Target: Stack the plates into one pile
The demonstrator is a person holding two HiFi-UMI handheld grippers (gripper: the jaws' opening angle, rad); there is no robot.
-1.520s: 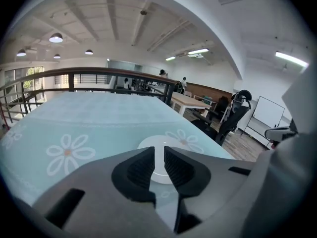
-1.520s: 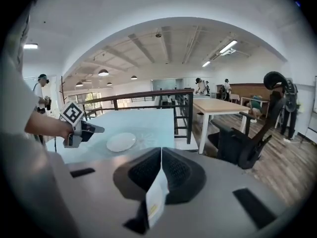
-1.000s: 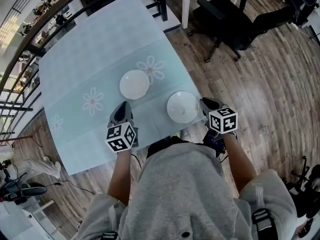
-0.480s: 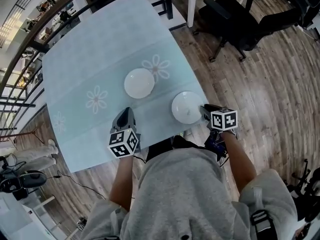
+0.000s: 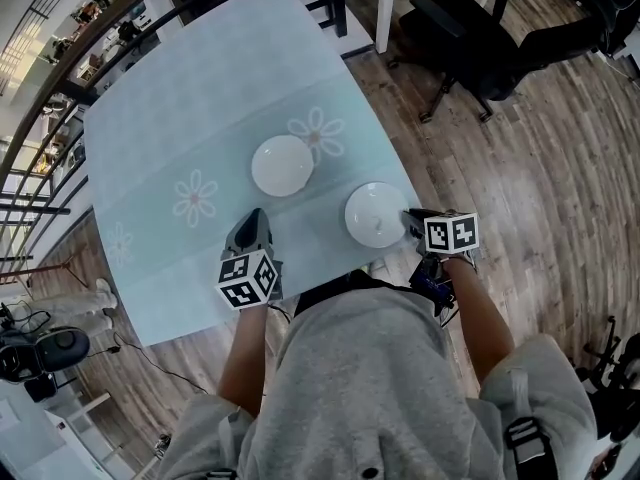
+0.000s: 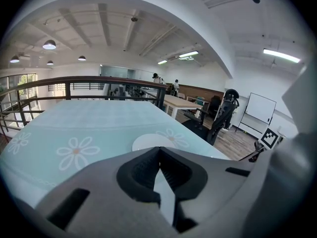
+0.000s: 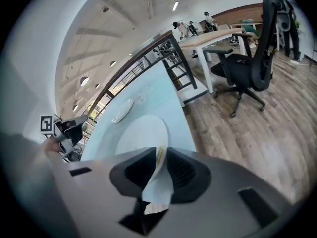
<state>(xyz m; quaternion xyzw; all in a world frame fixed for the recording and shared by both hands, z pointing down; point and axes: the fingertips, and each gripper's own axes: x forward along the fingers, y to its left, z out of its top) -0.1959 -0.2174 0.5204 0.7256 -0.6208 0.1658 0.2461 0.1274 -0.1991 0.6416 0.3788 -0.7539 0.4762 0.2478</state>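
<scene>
Two white plates lie apart on the pale blue flowered table (image 5: 180,118). The far plate (image 5: 282,165) (image 6: 152,142) sits near the middle. The near plate (image 5: 376,214) (image 7: 141,133) lies by the table's right edge. My right gripper (image 5: 412,220) (image 7: 159,155) is at that plate's right rim. Its jaws have just been closing, and the rim now sits pinched between the pads while the plate still rests on the cloth. My left gripper (image 5: 251,226) (image 6: 159,152) hovers shut and empty, short of the far plate.
A black office chair (image 5: 470,38) stands on the wooden floor beyond the table's right side. A dark railing (image 5: 60,88) runs behind the far left edge. The near plate lies close to the table's right edge, with floor just beside it.
The right gripper has sunk and rolled onto the near plate's right rim. The left gripper and both plates have stayed where they were.
</scene>
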